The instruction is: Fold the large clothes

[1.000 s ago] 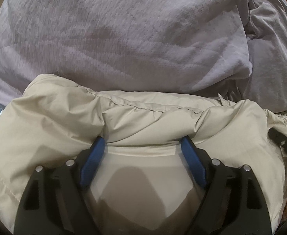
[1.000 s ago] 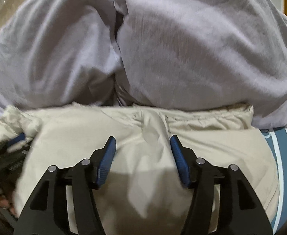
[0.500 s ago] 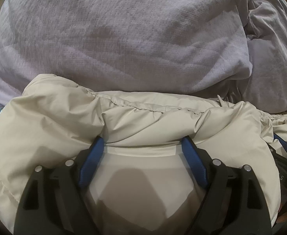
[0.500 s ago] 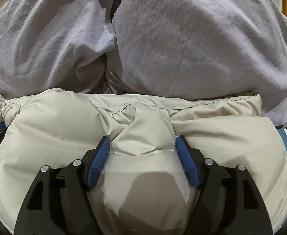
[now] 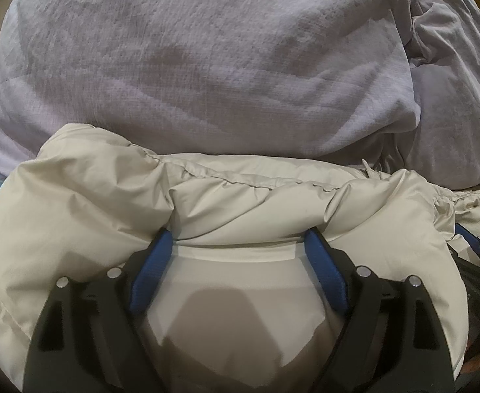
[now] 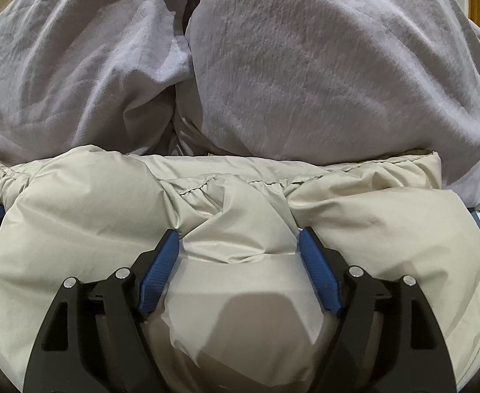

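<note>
The cream padded nylon jacket (image 5: 240, 203) lies doubled in a puffy bundle, stitched hem edge uppermost; folding appears well advanced, flattening remains. Left hand-held gripper (image 5: 240, 245) stands wide, pressed into it. Right hand-held gripper (image 6: 238, 245) is opening, fabric bunched between. Rumpled lilac bedding (image 5: 207, 65) crowds behind.

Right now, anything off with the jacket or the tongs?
Nothing damaged. The beige puffer jacket is bunched between both tongs: a wrinkled ridge sits between the left tongs, a puckered hump between the right tongs, whose jaws are opening. Its seamed edge butts against the rumpled lavender bedding.
</note>
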Action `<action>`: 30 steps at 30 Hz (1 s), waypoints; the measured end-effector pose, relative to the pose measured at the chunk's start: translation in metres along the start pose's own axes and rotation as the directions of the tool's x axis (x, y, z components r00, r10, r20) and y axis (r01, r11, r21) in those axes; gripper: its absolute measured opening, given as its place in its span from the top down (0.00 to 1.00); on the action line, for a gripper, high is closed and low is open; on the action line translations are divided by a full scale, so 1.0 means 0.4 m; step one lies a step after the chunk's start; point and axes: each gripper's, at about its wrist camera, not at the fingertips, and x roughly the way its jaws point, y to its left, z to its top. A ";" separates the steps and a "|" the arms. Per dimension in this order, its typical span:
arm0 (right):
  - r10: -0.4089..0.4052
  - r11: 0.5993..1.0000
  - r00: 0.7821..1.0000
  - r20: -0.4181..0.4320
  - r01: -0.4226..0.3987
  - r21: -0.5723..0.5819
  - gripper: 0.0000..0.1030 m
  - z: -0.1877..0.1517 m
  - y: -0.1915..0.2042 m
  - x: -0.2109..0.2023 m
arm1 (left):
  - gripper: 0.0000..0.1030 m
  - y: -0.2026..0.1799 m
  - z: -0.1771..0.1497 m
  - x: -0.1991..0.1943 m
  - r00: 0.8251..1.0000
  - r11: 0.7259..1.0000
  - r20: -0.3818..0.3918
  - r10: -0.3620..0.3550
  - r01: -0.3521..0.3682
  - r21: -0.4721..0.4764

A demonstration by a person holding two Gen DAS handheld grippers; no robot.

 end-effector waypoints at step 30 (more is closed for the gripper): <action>0.202 0.978 0.979 0.001 -0.202 0.044 0.18 0.062 0.115 0.037 | 0.13 0.142 0.052 -0.008 0.994 0.990 0.002 0.113 -0.113 -0.086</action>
